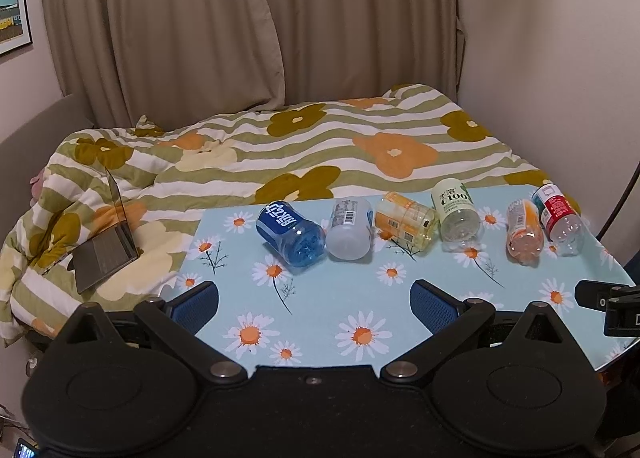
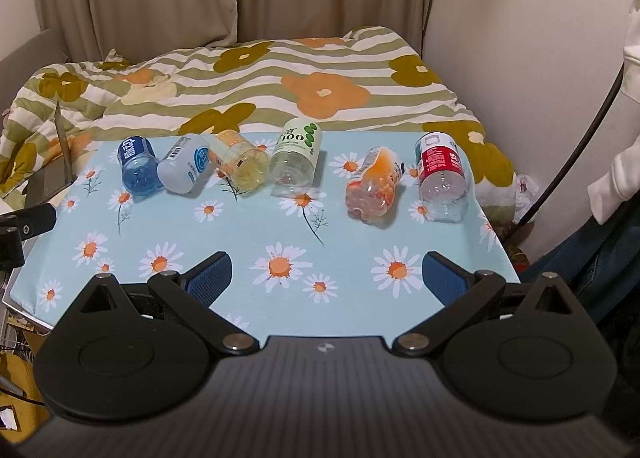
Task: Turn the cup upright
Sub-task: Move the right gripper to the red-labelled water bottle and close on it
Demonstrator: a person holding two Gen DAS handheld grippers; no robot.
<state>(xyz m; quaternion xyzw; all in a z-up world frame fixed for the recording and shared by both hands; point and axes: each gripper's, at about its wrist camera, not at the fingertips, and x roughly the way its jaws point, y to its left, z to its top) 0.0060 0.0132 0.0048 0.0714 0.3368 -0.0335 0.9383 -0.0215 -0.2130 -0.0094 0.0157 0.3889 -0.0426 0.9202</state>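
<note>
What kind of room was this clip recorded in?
Most likely a bedroom at home. A bed with a flowered, striped duvet fills the space behind the daisy-print table, beige curtains hang behind it, and an open laptop sits on the bedding.

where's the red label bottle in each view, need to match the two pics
Left wrist view: the red label bottle lies on its side at the far right end of the row, just right of the orange bottle.
Right wrist view: the same bottle is again at the right end of the row, right of the orange bottle, near the table's right edge.
Shared landmark: the green-and-white "100" bottle, mid-row in both.
</note>
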